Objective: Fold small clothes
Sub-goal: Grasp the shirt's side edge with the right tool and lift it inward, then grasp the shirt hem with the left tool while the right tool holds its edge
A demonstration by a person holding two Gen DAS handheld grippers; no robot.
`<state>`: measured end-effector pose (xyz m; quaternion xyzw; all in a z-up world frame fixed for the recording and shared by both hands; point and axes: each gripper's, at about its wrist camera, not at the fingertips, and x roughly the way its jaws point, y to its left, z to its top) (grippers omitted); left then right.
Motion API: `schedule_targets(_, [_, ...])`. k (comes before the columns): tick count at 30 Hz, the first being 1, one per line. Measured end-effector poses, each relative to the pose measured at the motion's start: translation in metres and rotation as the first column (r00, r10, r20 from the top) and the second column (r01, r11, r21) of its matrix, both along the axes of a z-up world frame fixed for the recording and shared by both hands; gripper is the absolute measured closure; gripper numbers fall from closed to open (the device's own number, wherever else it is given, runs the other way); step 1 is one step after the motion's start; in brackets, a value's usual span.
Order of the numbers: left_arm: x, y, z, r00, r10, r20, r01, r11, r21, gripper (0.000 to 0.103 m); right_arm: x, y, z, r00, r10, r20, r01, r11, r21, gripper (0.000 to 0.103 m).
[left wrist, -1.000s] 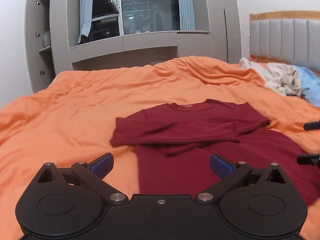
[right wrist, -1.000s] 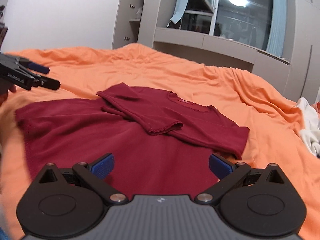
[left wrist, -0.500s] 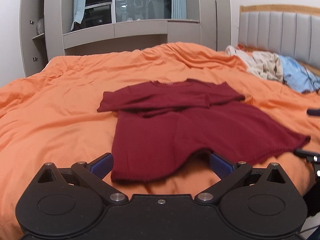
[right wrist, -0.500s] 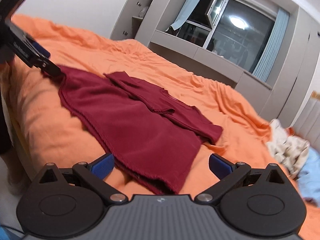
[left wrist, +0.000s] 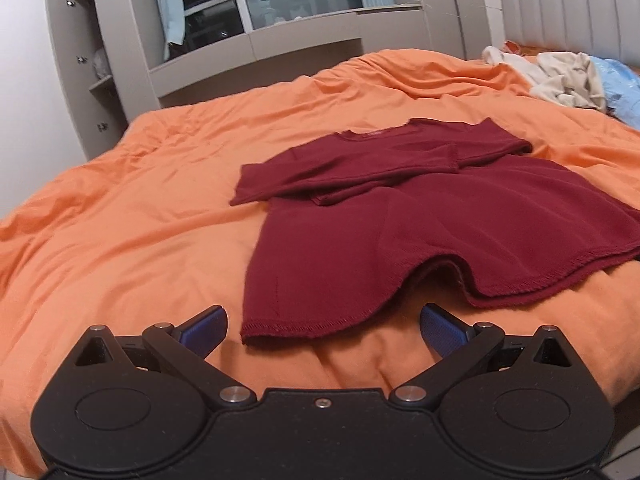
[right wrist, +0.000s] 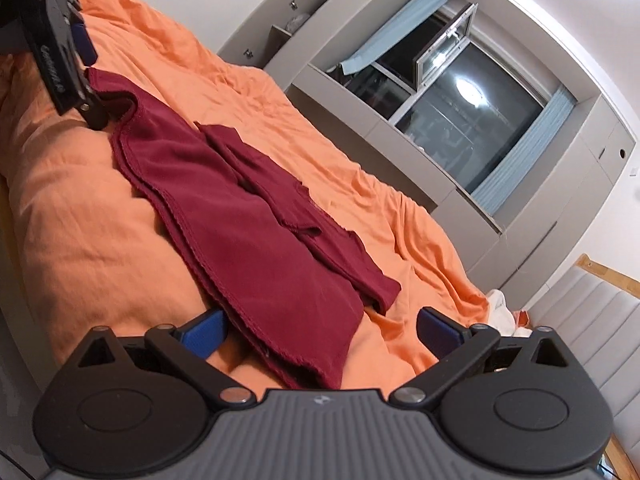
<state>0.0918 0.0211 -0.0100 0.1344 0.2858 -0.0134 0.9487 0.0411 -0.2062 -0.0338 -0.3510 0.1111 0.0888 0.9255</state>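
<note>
**Q:** Where does the garment lie?

**Me:** The dark red short-sleeved top [left wrist: 400, 240] lies flat on the orange duvet [left wrist: 140, 240]. Its hem runs along the near edge of the bed and its collar points toward the far edge, under the window. Both sleeves are already laid inward across the chest. The hem isn't flat: it humps up in the middle, so there's a hollow under it.

**Q:** And your jaws?

**Me:** Both pairs are spread and hold nothing. My left gripper [left wrist: 322, 316] is low at the hem's left corner, with the corner between its blue pads [left wrist: 204, 330]. In the right wrist view one of its fingers looks to be touching the cloth there. My right gripper [right wrist: 322, 316] straddles the hem's other corner in the same way.

**Q:** So which step is this?

**Me:** As I judge it, the sleeves are done and the bottom-to-top fold comes next. I'm set to take the hem at its two corners.

**Q:** What does that call for?

**Me:** I should close on both layers at each corner, lift evenly, carry the hem up to the collar and lay it down square. If I pinch only the top layer, the back will trail and wrinkle. The heap of pale and blue clothes [left wrist: 568, 80] at the far right corner, by the headboard [left wrist: 560, 0], is well apart and won't interfere.
</note>
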Motion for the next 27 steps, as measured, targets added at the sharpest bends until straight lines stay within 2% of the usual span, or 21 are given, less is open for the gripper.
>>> schedule_targets(1, [0.001, -0.003, 0.000, 1.000, 0.005, 0.006, -0.005, 1.000, 0.013, 0.001, 0.000, 0.000, 0.000, 1.000, 0.014, -0.003, -0.014, 1.000, 0.002, 0.010])
schedule_targets(3, [0.003, -0.008, -0.001, 1.000, 0.004, 0.019, -0.004, 0.999, 0.047, 0.001, -0.001, 0.002, -0.002, 0.999, 0.046, -0.016, -0.046, 0.999, 0.001, 0.025])
schedule_targets(4, [0.004, -0.011, -0.001, 1.000, -0.002, 0.024, 0.001, 0.998, 0.064, 0.001, -0.001, 0.003, -0.002, 0.998, 0.057, -0.021, -0.057, 0.998, -0.002, 0.029])
schedule_targets(5, [0.004, -0.014, -0.002, 0.999, -0.010, 0.032, 0.008, 0.997, 0.083, 0.001, -0.001, 0.004, -0.003, 0.997, 0.067, -0.026, -0.067, 0.998, -0.003, 0.040])
schedule_targets(6, [0.003, -0.018, -0.002, 0.999, -0.020, 0.042, 0.016, 0.994, 0.104, 0.001, -0.001, 0.005, -0.003, 0.997, 0.073, -0.028, -0.073, 0.997, -0.002, 0.060])
schedule_targets(8, [0.003, -0.026, -0.004, 0.997, -0.040, 0.061, 0.030, 0.988, 0.150, 0.001, 0.000, 0.005, -0.002, 0.997, 0.071, -0.023, -0.071, 0.997, 0.011, 0.089])
schedule_targets(12, [0.002, -0.039, -0.006, 0.993, -0.071, 0.093, 0.049, 0.974, 0.221, 0.001, -0.001, -0.006, 0.011, 0.999, 0.043, 0.026, -0.046, 0.991, 0.122, 0.093])
schedule_targets(15, [0.003, -0.042, -0.005, 0.992, -0.086, 0.097, 0.062, 0.971, 0.233, 0.004, -0.001, -0.020, 0.021, 0.998, -0.009, 0.063, -0.005, 0.977, 0.214, 0.095])
schedule_targets(18, [0.006, -0.036, -0.002, 0.993, -0.074, 0.088, 0.054, 0.977, 0.208, 0.016, 0.001, -0.031, 0.027, 0.997, -0.037, 0.067, 0.018, 0.964, 0.264, 0.095])
schedule_targets(21, [0.007, -0.028, 0.002, 0.995, -0.045, 0.085, 0.028, 0.981, 0.194, 0.030, 0.000, -0.036, 0.028, 0.997, -0.042, 0.067, 0.023, 0.967, 0.254, 0.095])
schedule_targets(23, [0.006, -0.022, 0.002, 0.996, -0.060, 0.066, 0.048, 0.984, 0.173, 0.038, 0.000, -0.035, 0.028, 0.997, -0.039, 0.067, 0.021, 0.969, 0.246, 0.095])
schedule_targets(25, [0.005, -0.017, 0.001, 0.996, -0.071, 0.048, 0.062, 0.982, 0.179, 0.057, 0.002, -0.036, 0.028, 0.997, -0.039, 0.062, 0.023, 0.969, 0.244, 0.095])
schedule_targets(27, [0.004, -0.013, 0.001, 0.995, -0.087, 0.045, 0.076, 0.976, 0.202, 0.066, 0.005, -0.033, 0.028, 0.998, -0.043, 0.047, 0.030, 0.970, 0.242, 0.095])
